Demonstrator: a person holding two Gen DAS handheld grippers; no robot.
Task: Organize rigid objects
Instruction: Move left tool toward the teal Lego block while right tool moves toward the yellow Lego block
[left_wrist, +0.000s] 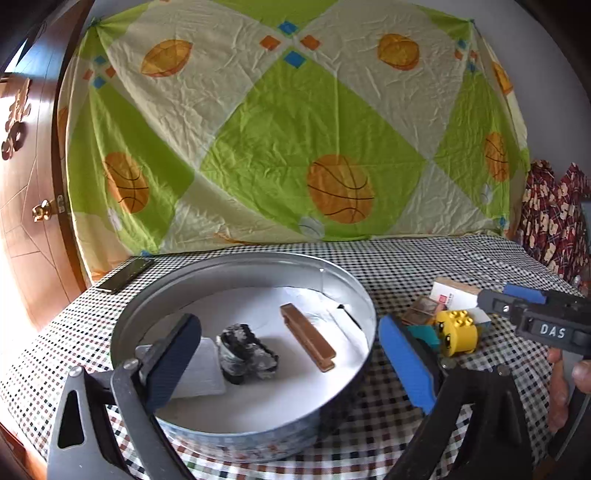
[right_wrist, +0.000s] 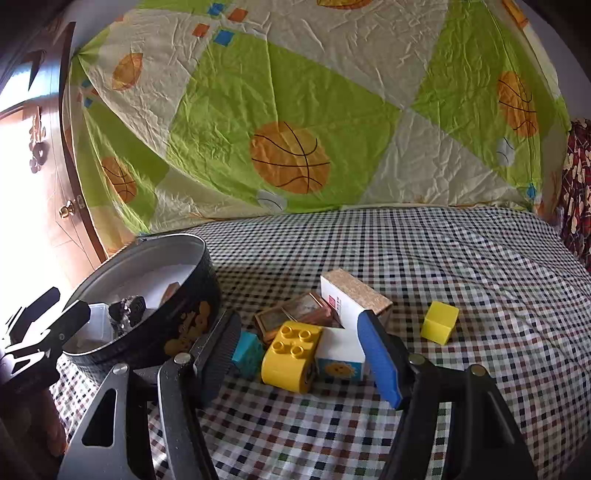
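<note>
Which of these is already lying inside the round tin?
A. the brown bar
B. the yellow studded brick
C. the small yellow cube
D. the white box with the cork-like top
A: the brown bar lies on the white floor of the round tin, while the yellow studded brick, small yellow cube and white box sit outside it on the checked cloth.
</note>
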